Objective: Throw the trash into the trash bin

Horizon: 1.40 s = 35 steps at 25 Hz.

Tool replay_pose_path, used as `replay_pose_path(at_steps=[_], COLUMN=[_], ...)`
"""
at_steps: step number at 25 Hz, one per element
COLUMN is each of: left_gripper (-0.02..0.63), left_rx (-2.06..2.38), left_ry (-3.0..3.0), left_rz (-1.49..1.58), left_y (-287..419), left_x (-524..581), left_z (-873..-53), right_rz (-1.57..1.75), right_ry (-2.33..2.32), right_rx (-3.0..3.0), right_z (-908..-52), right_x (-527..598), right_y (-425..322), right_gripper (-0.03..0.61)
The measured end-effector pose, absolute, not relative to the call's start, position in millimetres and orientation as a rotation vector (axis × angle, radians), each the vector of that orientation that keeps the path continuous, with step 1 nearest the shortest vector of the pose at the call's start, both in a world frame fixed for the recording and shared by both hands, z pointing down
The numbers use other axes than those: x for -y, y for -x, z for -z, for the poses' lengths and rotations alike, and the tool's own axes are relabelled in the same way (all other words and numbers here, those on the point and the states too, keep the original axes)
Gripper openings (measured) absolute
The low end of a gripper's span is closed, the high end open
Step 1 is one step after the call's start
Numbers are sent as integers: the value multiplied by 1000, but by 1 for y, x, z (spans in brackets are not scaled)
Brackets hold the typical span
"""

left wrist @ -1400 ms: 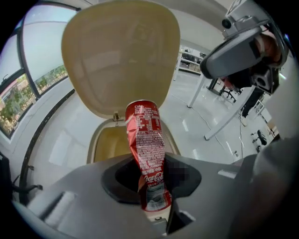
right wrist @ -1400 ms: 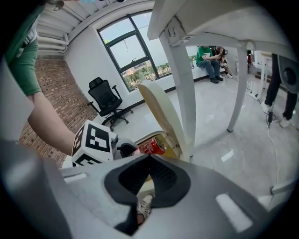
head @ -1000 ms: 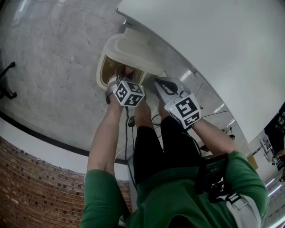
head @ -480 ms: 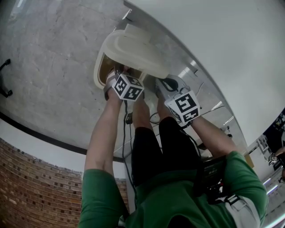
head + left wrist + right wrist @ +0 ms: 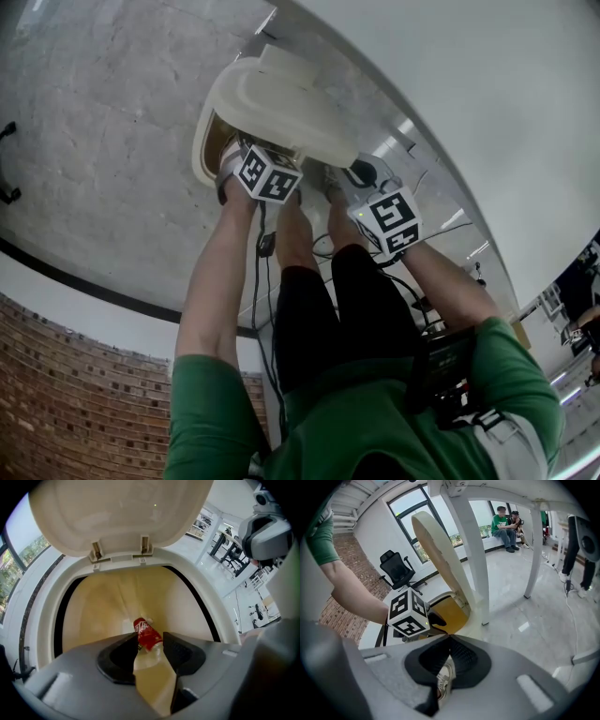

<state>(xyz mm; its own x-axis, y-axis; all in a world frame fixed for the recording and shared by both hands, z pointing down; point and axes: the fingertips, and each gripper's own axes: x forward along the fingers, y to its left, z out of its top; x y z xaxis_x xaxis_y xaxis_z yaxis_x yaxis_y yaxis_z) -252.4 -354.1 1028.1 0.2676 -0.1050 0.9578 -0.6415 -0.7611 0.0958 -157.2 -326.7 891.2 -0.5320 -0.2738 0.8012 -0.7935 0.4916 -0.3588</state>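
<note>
Left tongs point(image 5: 150, 637) have just spread wide; the bottle point(image 5: 146, 633) is free between them, centre frame, inside the open bin point(image 5: 46, 616). Right tongs point(image 5: 450, 638) are closed, empty. The throw looks done.

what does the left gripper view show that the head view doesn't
Only the left gripper view: the bin's lined inside, and a red-labelled bottle seen in the gap of the left gripper, whose jaws have just been opening and do not press on it.
Only the head view: the person's arms, the green shirt and the brick wall.
Both: the trash bin with its lid raised.
</note>
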Motion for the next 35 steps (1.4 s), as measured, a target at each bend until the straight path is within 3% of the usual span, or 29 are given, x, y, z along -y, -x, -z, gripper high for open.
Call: replay_pose_path(at_steps=[6, 12, 15, 35], left_gripper=[175, 38, 9, 6], left_rx=[706, 947, 1060, 1275], left_ry=[-2073, -2114, -2085, -2220], left_rz=[-1478, -1292, -1199, -895], left_y=[257, 273, 284, 273], left_x=[355, 367, 368, 372], left_z=[-1028, -936, -906, -702], right_rz=[-981, -942, -930, -805], right_ry=[-880, -888, -898, -948], right_rx=[2064, 2085, 2102, 2249], right_z=[-903, -847, -834, -678], right_x=[330, 339, 345, 368], right_y=[158, 161, 163, 160], right_gripper=[3, 3, 3, 3])
